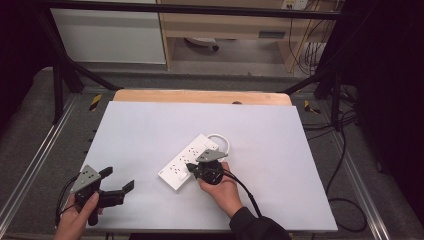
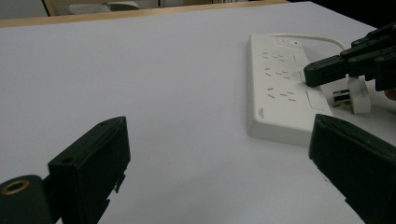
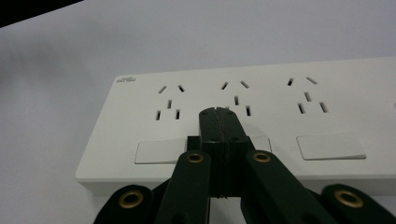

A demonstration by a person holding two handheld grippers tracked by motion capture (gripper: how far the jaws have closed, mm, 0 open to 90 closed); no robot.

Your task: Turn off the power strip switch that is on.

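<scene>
A: Quick pass. What's on the counter [image 1: 150, 135]?

B: White rectangular plastic power strip [image 1: 188, 161], lying flat and diagonal near the middle of the white counter top. Its white cable [image 1: 223, 140] loops at the far end. A small white plug [image 2: 358, 94] lies loose on the counter just beside the strip, prongs toward it.

A: Right gripper [image 1: 189, 165]?

B: Held in the person's right hand [image 1: 223, 189], right over the strip. In the right gripper view the two black fingers [image 3: 219, 122] are clenched tight together, nothing between them, tips on or just above the strip's face by the middle socket group, near a rocker switch [image 3: 158, 151]. Contact: can't tell for sure.

A: Left gripper [image 1: 120, 180]?

B: Near-left part of the counter, in the left hand [image 1: 75, 217], well apart from the strip. Fingers [image 2: 91, 168] released, spread wide, empty. It points toward the strip; the left gripper view has the strip at upper right with the other gripper over it.

A: Anything else?

B: Wooden edge [image 1: 200, 96] beyond the white top, black frame rails around.
</scene>
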